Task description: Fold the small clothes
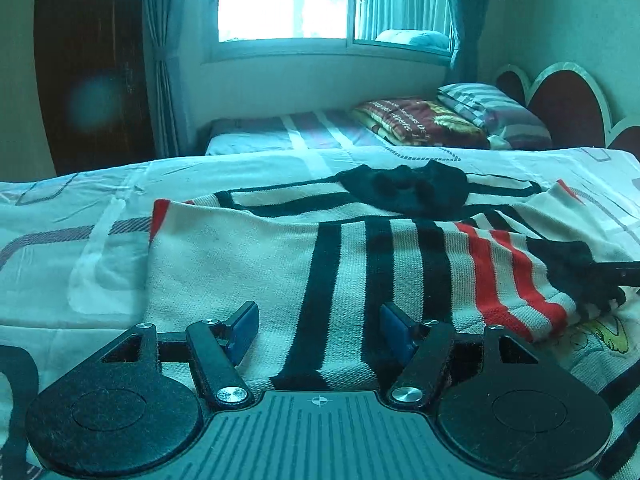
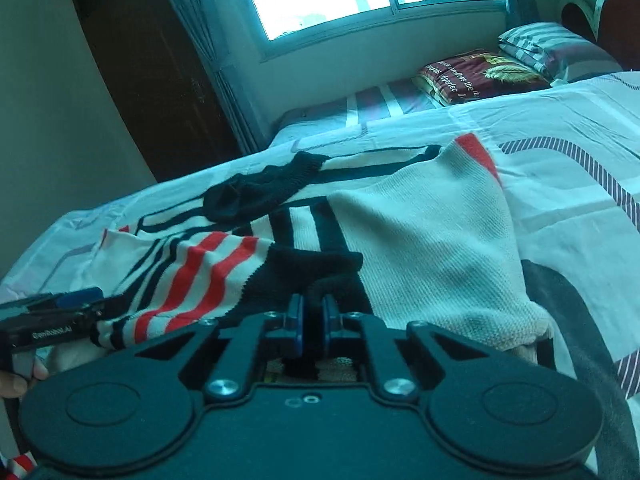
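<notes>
right gripper (image 2: 313, 312): clenched on black cuff of cream knit sweater with black and red stripes (image 2: 432, 248), frame centre | left gripper (image 1: 318, 330): released, over sweater | pale patterned bedsheet (image 2: 560, 168): beneath

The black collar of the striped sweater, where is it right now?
The collar lies at the sweater's far edge on the bed, toward the window. It is centre-right in the left wrist view and left of centre in the right wrist view.
</notes>
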{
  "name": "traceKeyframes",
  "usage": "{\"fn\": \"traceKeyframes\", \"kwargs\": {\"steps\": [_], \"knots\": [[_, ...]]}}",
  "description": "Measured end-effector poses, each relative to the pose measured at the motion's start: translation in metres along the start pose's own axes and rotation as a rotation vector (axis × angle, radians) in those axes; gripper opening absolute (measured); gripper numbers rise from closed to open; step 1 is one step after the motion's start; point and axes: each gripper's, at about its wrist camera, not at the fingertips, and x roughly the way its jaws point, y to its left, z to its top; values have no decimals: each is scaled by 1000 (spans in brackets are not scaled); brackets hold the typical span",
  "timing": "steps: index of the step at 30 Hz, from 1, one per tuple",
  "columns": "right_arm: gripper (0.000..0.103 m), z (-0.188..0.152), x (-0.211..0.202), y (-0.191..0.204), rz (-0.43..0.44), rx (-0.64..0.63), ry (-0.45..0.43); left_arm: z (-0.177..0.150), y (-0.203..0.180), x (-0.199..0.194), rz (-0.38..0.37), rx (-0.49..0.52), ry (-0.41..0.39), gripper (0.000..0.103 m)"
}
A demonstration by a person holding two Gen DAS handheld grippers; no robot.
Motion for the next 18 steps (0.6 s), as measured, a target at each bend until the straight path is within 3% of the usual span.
{"fn": "traceKeyframes", "kwargs": {"steps": [4,7,14,15,16,18], "knots": [[9,-5,-13,1,-9,-10,0,3,2,-10,-20,-11,-24,67],[11,-10,1,-3,-38,-5,18,-2,-4,3,-9,28,43,67],[13,-10,5,-4,-38,-29,18,-7,-1,3,-3,15,37,73],[16,-7,2,-5,-34,-19,31,-4,-3,0,13,20,49,77],[19,-4,-4,-6,-32,-7,43,-1,-6,-4,39,29,56,88],[41,-4,-19,-6,-30,-3,27,-2,-12,-22,83,62,28,101]]}}
